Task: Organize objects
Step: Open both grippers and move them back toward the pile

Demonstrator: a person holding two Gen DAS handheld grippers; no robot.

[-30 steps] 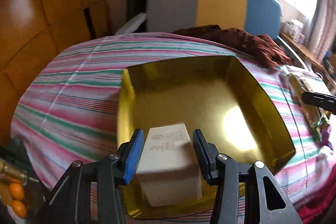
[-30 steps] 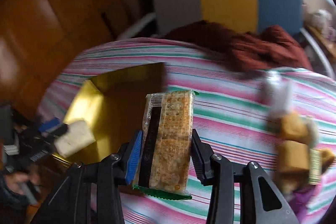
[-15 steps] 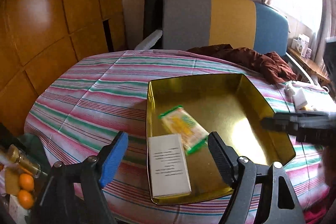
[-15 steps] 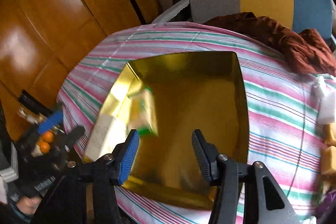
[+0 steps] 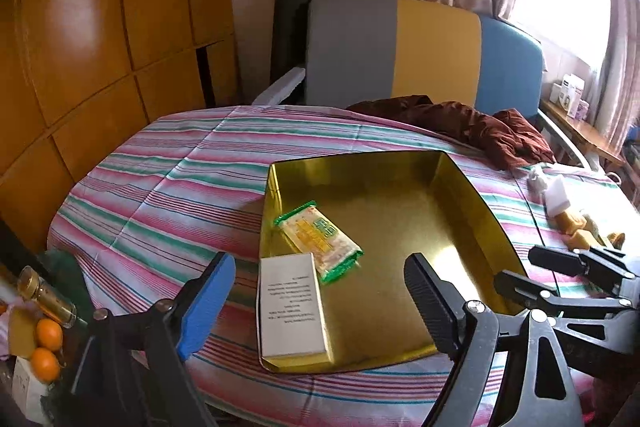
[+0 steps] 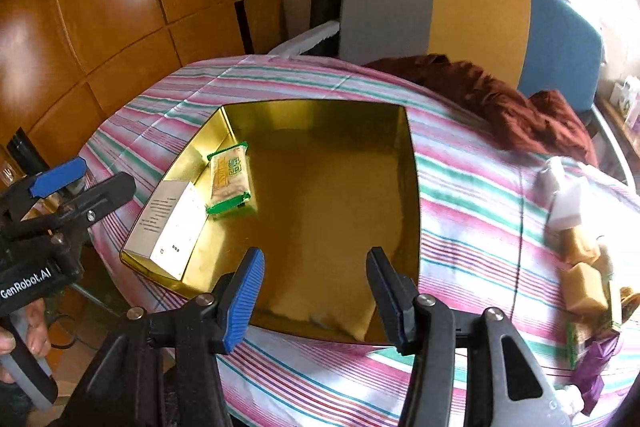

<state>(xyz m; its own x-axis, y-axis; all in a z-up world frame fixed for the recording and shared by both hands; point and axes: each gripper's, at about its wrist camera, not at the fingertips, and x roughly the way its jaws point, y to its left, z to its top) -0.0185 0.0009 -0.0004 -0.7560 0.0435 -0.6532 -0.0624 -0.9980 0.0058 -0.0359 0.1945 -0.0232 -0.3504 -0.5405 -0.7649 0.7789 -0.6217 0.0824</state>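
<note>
A shallow gold tray (image 5: 472, 195) (image 6: 409, 187) rests on the striped tablecloth. A white box (image 5: 290, 307) (image 6: 172, 223) lies flat in its near-left corner. A green-edged cracker packet (image 5: 318, 241) (image 6: 230, 179) lies beside the box, its end touching it. My left gripper (image 5: 318, 259) hovers above and behind the box, its jaws opening wide and touching nothing. My right gripper (image 6: 315, 253) stands open over the tray's near edge with nothing between its fingers. Each gripper shows in the other's view: the right gripper (image 5: 516, 267), and the left gripper (image 6: 104, 175) with a hand under it.
A dark red cloth (image 5: 480, 131) lies at the table's far edge before a grey, yellow and blue chair back (image 5: 400, 47). Several wrapped snacks (image 6: 584, 283) and a white packet (image 6: 564, 203) sit right of the tray. Oranges (image 5: 48, 335) and a bottle lie below the table's left edge.
The left gripper let go of the white box in the tray, widened and drew back upward. The right gripper released the cracker packet, which dropped into the tray, then shifted right.
</note>
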